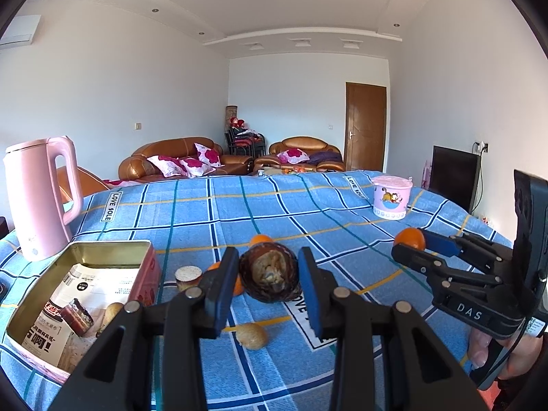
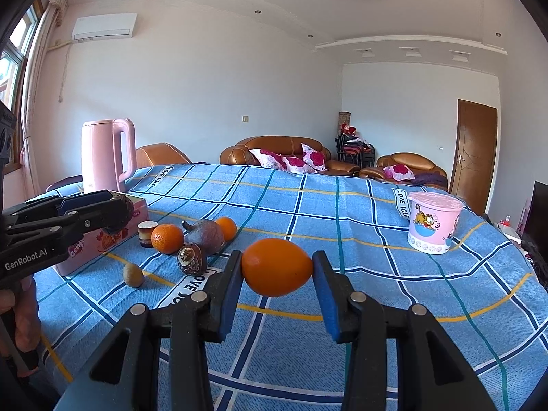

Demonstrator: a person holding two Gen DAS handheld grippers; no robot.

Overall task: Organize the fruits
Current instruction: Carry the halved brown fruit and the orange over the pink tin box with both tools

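Observation:
My left gripper (image 1: 269, 279) is shut on a dark brown fruit (image 1: 269, 277) and holds it above the blue checked cloth (image 1: 239, 212). My right gripper (image 2: 277, 269) is shut on an orange (image 2: 277, 267), held above the cloth; it also shows in the left wrist view (image 1: 409, 238). On the cloth lie an orange (image 2: 167, 238), another orange (image 2: 226, 228), a dark purple fruit (image 2: 203, 234), a brown broken fruit (image 2: 191, 259) and a small tan fruit (image 2: 133, 275). An open pink tin (image 1: 78, 294) holds paper packets.
A pink kettle (image 1: 42, 195) stands at the back left. A pink cartoon tub (image 1: 392, 197) stands at the back right. A small cork-topped jar (image 1: 187, 276) sits beside the tin. Sofas and a door lie beyond the table.

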